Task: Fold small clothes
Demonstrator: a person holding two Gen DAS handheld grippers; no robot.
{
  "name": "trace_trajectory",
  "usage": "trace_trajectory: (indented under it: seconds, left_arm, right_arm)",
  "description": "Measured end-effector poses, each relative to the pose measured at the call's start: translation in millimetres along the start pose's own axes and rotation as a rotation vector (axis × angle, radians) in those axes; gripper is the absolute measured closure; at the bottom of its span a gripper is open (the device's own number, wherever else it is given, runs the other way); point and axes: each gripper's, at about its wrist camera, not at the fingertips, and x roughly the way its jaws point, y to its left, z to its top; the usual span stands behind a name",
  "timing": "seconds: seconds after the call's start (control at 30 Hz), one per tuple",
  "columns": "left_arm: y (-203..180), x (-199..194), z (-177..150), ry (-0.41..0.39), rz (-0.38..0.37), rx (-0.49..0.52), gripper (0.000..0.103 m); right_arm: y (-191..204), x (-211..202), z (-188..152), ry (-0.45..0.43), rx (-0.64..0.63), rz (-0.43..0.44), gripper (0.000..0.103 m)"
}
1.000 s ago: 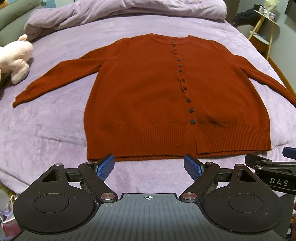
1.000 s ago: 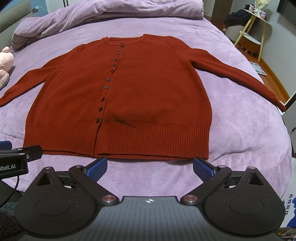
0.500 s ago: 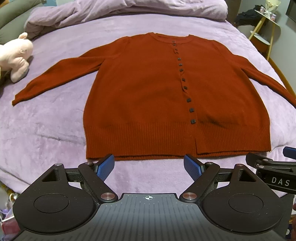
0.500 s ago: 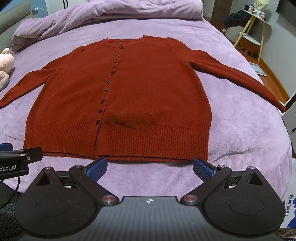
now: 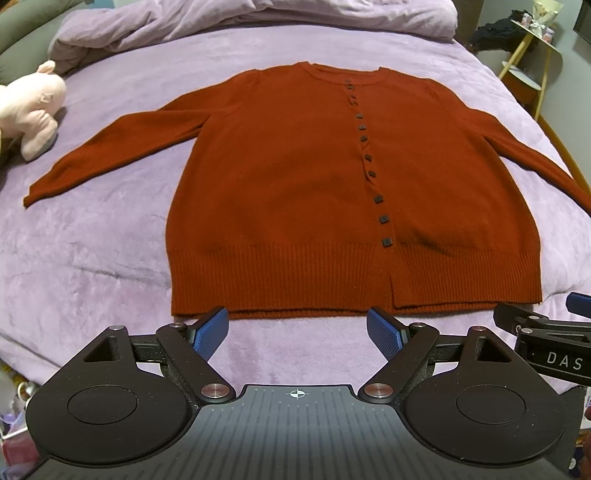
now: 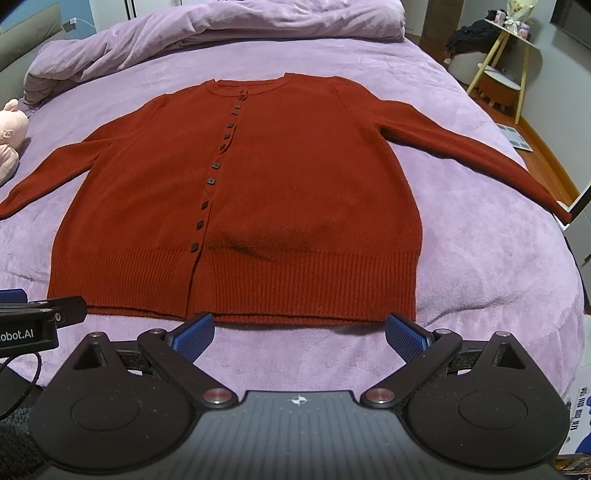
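Note:
A rust-red buttoned cardigan (image 5: pixel 295 192) lies flat and face up on the purple bed, both sleeves spread out to the sides; it also shows in the right wrist view (image 6: pixel 288 192). My left gripper (image 5: pixel 299 328) is open and empty, just short of the ribbed hem, left of the button line. My right gripper (image 6: pixel 299 332) is open and empty, just short of the hem's right half. Neither touches the cardigan.
A pink plush toy (image 5: pixel 31 107) lies at the bed's left edge. A bunched purple duvet (image 5: pixel 258 18) lies across the head of the bed. A yellow-legged side table (image 6: pixel 506 55) stands on the floor to the right. The bed edge (image 6: pixel 576 295) drops off at the right.
Both grippers have edged slightly forward toward the hem. The cardigan has not moved, and both grippers have stayed open.

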Motion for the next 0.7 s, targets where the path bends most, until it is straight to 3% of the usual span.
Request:
trace_trajectory:
  seconds: [0.37,0.57,0.7]
  left_arm:
    - [0,4,2,0.012,0.003,-0.001,0.016]
    - [-1,8,3,0.012,0.009,0.005,0.016]
    - [1,14,5,0.001,-0.031,-0.001,0.018]
  right_arm:
    - [-7,-3,1,-0.073,0.034,0.072,0.004]
    - [-11,-9,-5,-0.219,-0.032,0.170,0.004]
    - [-25,5,2,-0.170,0.027,0.268,0.004]
